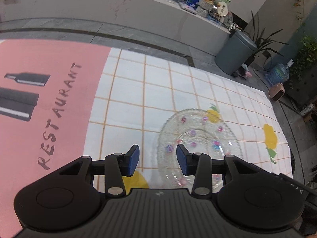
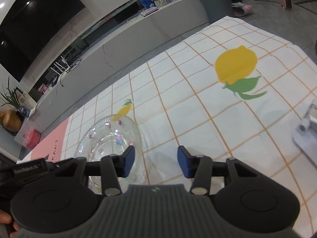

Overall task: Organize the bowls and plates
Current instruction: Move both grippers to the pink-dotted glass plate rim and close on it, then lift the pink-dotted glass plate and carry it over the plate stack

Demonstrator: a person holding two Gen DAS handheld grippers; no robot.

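Both the left gripper [image 1: 157, 157] and right gripper [image 2: 156, 161] are hanging wide apart over the glass plate [image 1: 200, 136]; only the right view is showing a metal stand [image 2: 308, 132] at the tablecloth's [image 2: 198, 109] right edge.

A clear glass plate [image 1: 200, 138] [image 2: 111, 136] with a beaded, scalloped rim and small pink and purple flower decals lies flat, right side up, on the checked, lemon-print tablecloth.

The left gripper [image 1: 157, 159] and the right gripper [image 2: 156, 161] both tilt downward with blue-padded jaws spread wide and nothing between them, while a bare fingertip [image 2: 7, 221] shows at the right view's near-left edge.
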